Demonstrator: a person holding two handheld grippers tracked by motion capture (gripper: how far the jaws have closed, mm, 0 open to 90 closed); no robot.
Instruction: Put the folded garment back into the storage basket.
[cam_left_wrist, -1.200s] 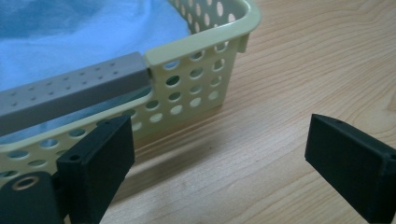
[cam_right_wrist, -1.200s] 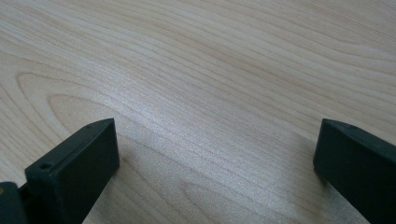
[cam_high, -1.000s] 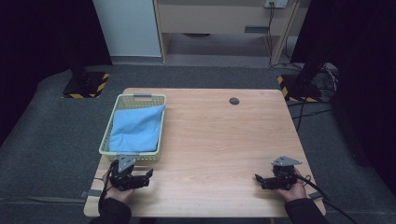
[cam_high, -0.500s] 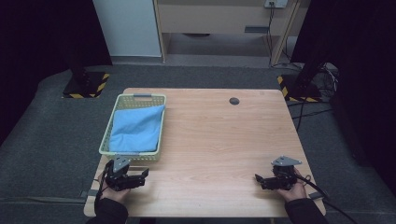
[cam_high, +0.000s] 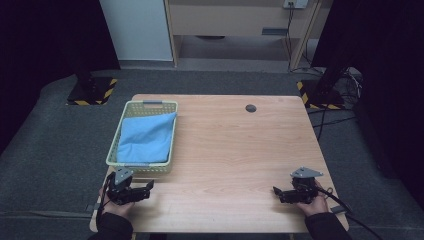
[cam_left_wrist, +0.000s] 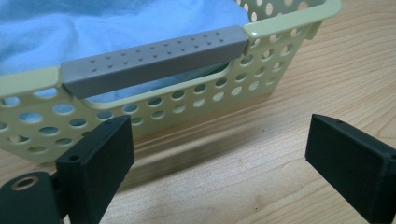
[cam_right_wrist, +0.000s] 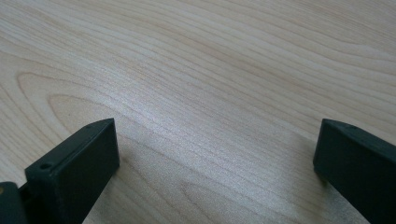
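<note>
Overhead, a pale green basket (cam_high: 171, 136) holding a folded blue cloth (cam_high: 146, 139) sits left of centre on the wooden table (cam_high: 240, 150). Just below it, the left gripper (cam_high: 148, 185) has jaws apart; at lower right, the right gripper (cam_high: 275, 190) is likewise spread, empty.

Right before my left claw sits the pale green perforated basket (cam_left_wrist: 261, 79) with its grey handle (cam_left_wrist: 154, 58), folded blue cloth (cam_high: 146, 137) lying inside.
</note>
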